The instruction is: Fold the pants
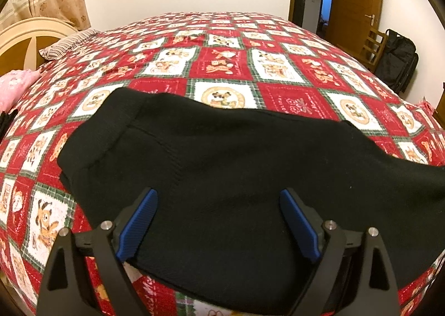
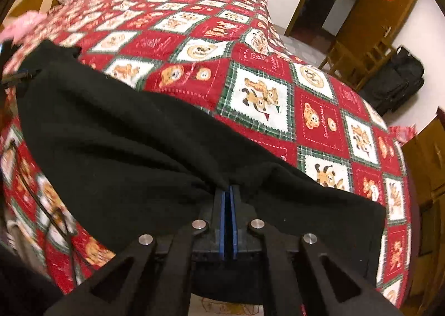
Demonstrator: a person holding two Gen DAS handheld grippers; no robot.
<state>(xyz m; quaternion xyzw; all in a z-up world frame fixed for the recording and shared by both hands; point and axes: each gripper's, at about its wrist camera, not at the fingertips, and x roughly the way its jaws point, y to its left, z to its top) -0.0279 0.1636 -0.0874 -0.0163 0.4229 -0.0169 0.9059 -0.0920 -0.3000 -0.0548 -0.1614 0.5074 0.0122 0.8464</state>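
A bed (image 1: 222, 46) under a red, white and green patchwork quilt (image 2: 278, 98) fills both views. The black pants (image 1: 222, 154) lie spread across the quilt at the bed's near edge, one end bunched up into folds. The left gripper (image 1: 218, 221) hangs just above the pants with its blue pads (image 1: 139, 224) spread wide, released, nothing pinched. The right gripper (image 2: 229, 190) is clenched on a raised ridge of the pants, the cloth gathering into its tips.
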